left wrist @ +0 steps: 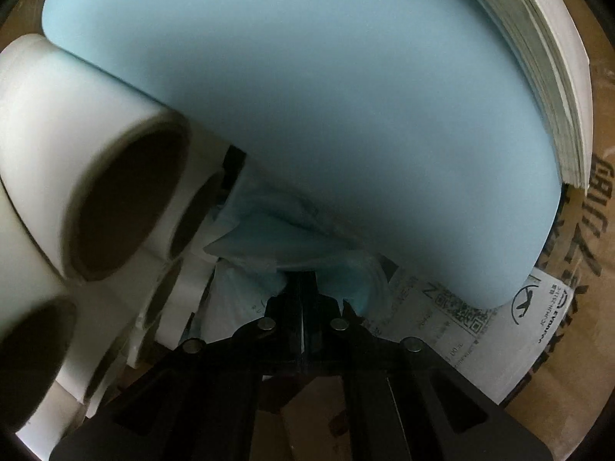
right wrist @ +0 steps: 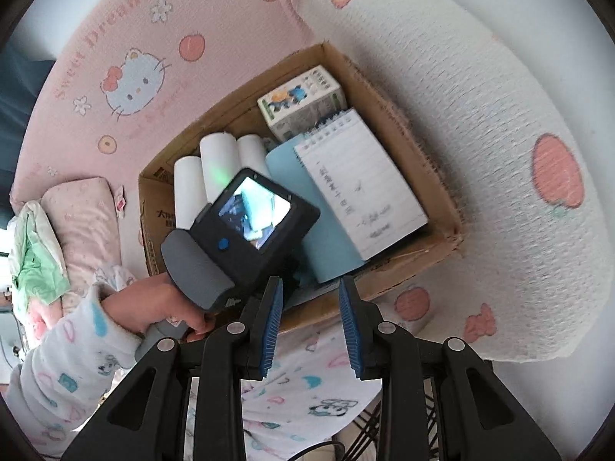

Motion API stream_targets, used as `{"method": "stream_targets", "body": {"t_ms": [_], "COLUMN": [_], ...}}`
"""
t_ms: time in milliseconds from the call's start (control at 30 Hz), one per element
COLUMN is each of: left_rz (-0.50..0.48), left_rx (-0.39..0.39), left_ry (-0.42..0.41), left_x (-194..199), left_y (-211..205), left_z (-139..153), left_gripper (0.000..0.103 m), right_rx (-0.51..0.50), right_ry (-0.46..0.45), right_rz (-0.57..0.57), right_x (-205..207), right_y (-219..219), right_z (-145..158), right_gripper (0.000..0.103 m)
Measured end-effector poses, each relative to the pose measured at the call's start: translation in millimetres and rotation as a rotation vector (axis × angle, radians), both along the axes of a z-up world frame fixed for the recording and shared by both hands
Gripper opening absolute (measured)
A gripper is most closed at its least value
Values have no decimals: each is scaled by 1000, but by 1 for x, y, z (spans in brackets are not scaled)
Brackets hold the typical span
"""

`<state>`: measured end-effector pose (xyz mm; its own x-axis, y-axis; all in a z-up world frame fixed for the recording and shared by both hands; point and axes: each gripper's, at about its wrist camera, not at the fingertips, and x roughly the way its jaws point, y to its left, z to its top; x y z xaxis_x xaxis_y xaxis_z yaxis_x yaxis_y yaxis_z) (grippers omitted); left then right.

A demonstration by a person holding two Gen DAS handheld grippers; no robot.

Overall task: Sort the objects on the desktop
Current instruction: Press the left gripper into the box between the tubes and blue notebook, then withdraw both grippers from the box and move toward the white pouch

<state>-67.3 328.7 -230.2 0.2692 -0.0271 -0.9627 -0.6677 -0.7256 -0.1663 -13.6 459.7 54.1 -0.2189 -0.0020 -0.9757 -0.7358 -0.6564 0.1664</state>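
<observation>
In the left wrist view my left gripper (left wrist: 303, 282) is shut on the crinkled plastic end of a light blue pack (left wrist: 307, 96). The pack lies in a cardboard box (right wrist: 423, 261), between several white rolls (left wrist: 96, 176) and a spiral notebook (left wrist: 553, 77). The right wrist view looks down on the same box: the rolls (right wrist: 219, 161), the blue pack (right wrist: 326, 238), the notebook (right wrist: 361, 180) and a small printed carton (right wrist: 303, 100). A hand (right wrist: 161, 303) holds the left gripper's handle over the box. My right gripper (right wrist: 310, 284) hovers above the box's near edge, open, with nothing between its blue pads (right wrist: 273, 319).
The box rests on a pink cartoon-print blanket (right wrist: 134, 77), with a white blanket roll (right wrist: 480, 153) along its right side. A shipping label (left wrist: 480, 330) is stuck to the box floor. A patterned sleeve (right wrist: 69, 365) and a pillow (right wrist: 84, 215) are at the left.
</observation>
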Motion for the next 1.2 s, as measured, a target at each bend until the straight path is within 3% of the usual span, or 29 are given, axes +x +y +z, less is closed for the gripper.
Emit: {"method": "stream_targets", "body": {"t_ms": [100, 167, 233, 300, 433, 533, 667, 733, 767, 833, 967, 1200], "left_rz": [-57, -121, -122, -113, -66, -29, 32, 74, 105, 186, 287, 369], "left_rx": [11, 50, 74, 94, 217, 257, 302, 339, 362, 434, 538, 625], "left_ry": [52, 142, 245, 292, 295, 366, 453, 467, 475, 525, 657, 596], "left_x": [8, 19, 24, 26, 31, 34, 47, 52, 60, 8, -16, -13], "left_y": [-1, -1, -6, -13, -33, -55, -100, -122, -113, -105, -136, -163], "left_z": [13, 32, 53, 72, 110, 138, 167, 177, 185, 211, 216, 208], "left_gripper": [4, 12, 38, 47, 48, 50, 50, 50, 49, 36, 14, 11], "right_rx": [0, 21, 24, 36, 95, 126, 156, 153, 153, 152, 136, 158], "right_ry": [-20, -32, -20, -8, 3, 6, -3, -6, -10, -23, -34, -83], "right_rz": [-18, -31, -36, -40, -49, -62, -69, -65, -60, -45, 0, 58], "right_x": [-5, -6, -6, -5, -4, -5, -10, -16, -19, -28, -47, -73], "right_y": [0, -1, -3, -5, -12, -15, -20, -23, -25, -30, -42, -68], "right_z": [-7, -6, -1, 7, 29, 41, 49, 48, 47, 43, 35, 24], "right_gripper": [27, 27, 27, 27, 27, 27, 28, 33, 35, 36, 36, 37]}}
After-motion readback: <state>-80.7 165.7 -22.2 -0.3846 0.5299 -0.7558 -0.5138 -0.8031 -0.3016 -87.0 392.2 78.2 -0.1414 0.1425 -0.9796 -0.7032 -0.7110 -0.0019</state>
